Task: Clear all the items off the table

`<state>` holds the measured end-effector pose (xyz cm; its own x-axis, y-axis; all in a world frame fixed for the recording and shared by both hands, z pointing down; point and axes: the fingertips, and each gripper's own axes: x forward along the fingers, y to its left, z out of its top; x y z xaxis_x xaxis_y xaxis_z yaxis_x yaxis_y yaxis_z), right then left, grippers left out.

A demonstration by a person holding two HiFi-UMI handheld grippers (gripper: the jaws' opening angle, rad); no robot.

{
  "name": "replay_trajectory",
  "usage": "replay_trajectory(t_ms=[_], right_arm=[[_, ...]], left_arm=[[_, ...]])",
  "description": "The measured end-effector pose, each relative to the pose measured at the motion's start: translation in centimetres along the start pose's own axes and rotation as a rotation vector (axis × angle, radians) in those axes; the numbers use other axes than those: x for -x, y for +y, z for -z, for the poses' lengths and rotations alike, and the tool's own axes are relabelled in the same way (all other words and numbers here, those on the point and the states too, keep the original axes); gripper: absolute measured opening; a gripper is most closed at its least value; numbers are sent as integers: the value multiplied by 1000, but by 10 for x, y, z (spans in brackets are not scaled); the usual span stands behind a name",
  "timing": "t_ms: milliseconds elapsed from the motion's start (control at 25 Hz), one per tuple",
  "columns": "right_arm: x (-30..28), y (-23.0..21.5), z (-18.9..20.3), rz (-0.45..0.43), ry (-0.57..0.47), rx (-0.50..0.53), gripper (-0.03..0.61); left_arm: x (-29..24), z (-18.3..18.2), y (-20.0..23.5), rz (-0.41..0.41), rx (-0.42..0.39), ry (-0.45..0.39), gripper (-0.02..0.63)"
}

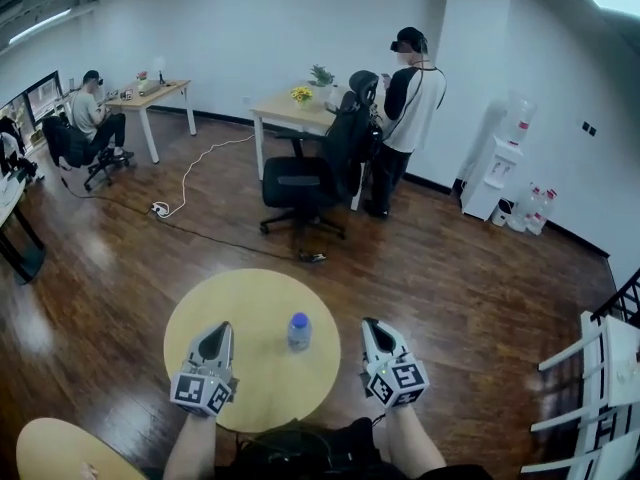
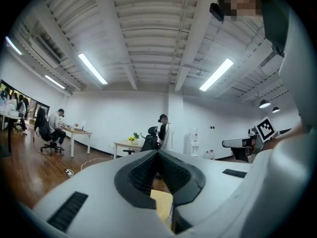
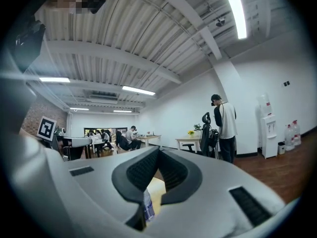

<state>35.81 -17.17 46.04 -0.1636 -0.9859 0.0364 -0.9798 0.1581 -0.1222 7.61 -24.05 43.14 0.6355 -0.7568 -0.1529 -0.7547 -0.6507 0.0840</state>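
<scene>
A small clear water bottle [image 1: 299, 330] with a blue cap stands upright near the middle of the round yellow table [image 1: 250, 368]. My left gripper [image 1: 223, 329] hovers over the table's left part, shut and empty, to the left of the bottle. My right gripper [image 1: 369, 324] hangs past the table's right edge, shut and empty, to the right of the bottle. In the left gripper view the jaws [image 2: 158, 153] meet at their tips, with a strip of tabletop [image 2: 161, 202] below. Under the joined jaws [image 3: 158, 149] in the right gripper view, the bottle [image 3: 148, 208] shows.
A black office chair [image 1: 302, 182] and a standing person [image 1: 407, 113] are beyond the table by a desk [image 1: 292, 112]. A second yellow table [image 1: 48, 448] lies at bottom left and a white rack [image 1: 598, 388] at right. A cable [image 1: 188, 180] crosses the wooden floor.
</scene>
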Motion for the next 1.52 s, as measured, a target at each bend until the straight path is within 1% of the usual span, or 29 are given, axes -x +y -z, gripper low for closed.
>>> replay_trajectory(t_ms=[120,240,360,440,560,760,880,960,1040,1160,1240,1320,1400,1520], right_arm=[[-24,21,-8,-96,3,17,5],[-52,51,-15,-226,0,60,5],[-80,101,-23,-397,-21,119,5],[-98,142,-23,-522,-33,133,5],[-113,205,-7,-686,-16,134,5],[-116,306,43,-940,47,138,5],[-108,362,58,-1063,82,133,5],[-104,394,60,-1122,105,140,5],[-102,424,60,-1166,105,151,5],[-100,462,66,-1215,95,167,5],[-94,485,71,-1239,116,166,5],[-86,511,77,-1261,138,173,5],[-77,540,85,-1289,149,185,5],[-65,584,94,-1312,198,166,5]], left_arm=[[22,-4,21,-112,-17,-9,0],[55,-6,44,-247,-44,-6,0],[98,-14,66,-403,-79,0,0],[133,-20,81,-516,-99,5,0],[192,-24,94,-680,-116,16,0],[298,-31,100,-942,-137,24,0],[359,-37,98,-1080,-136,22,0],[394,-37,99,-1158,-126,23,0],[428,-35,101,-1228,-120,25,0],[475,-30,103,-1314,-109,18,0],[504,-29,104,-1366,-97,-6,0],[534,-30,108,-1406,-94,-24,0],[564,-30,117,-1437,-94,-24,0],[604,-31,130,-1480,-90,-17,0]])
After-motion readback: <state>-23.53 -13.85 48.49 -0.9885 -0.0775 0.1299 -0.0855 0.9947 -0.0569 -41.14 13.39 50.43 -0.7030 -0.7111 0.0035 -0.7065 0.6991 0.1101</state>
